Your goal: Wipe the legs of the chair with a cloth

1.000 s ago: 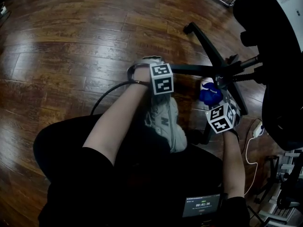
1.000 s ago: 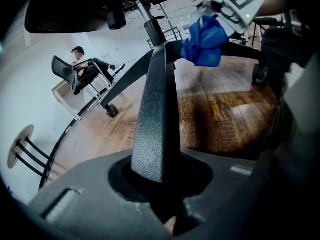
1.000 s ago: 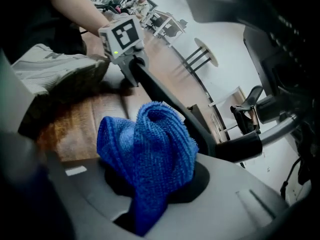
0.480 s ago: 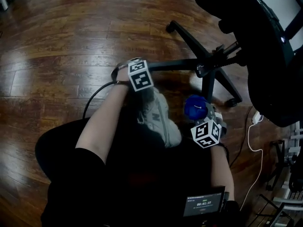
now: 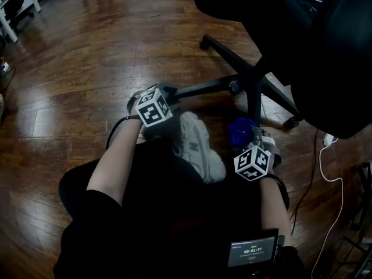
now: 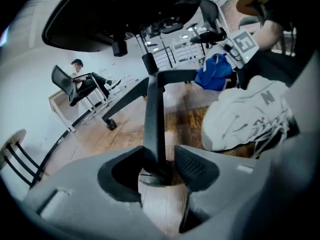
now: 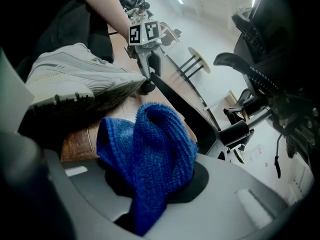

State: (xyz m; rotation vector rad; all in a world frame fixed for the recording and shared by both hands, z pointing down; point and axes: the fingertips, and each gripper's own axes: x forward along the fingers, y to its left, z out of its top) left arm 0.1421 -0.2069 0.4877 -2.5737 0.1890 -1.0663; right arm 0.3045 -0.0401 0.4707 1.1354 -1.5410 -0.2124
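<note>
My left claw [image 6: 161,165] has a chair leg [image 6: 153,119] between its jaws, close to the leg's outer end. The jaws have just been opening: a gap shows between the leg and the ribbed pad on one side, while on the other side the leg stands hard against the jaw and I can't tell whether they touch. The leg's tip is a dark blur low between the jaws, and I can't make out a castor there.

My right claw [image 7: 150,181] is clamped on the blue cloth [image 7: 150,144]. The cloth bunches up and spills out of the jaws, so both pads are buried under it. From the head view the cloth sits just beside the chair's hub [image 5: 254,74], between another leg and my shoe [image 5: 200,150] — whether it touches any leg I can't tell.

The black seat [image 5: 279,16] overhangs the base and hides the column and the far legs. A white cable [image 5: 331,167] runs off the frame's right edge. My own lap blocks the floor [image 5: 87,68] below both wrists.
</note>
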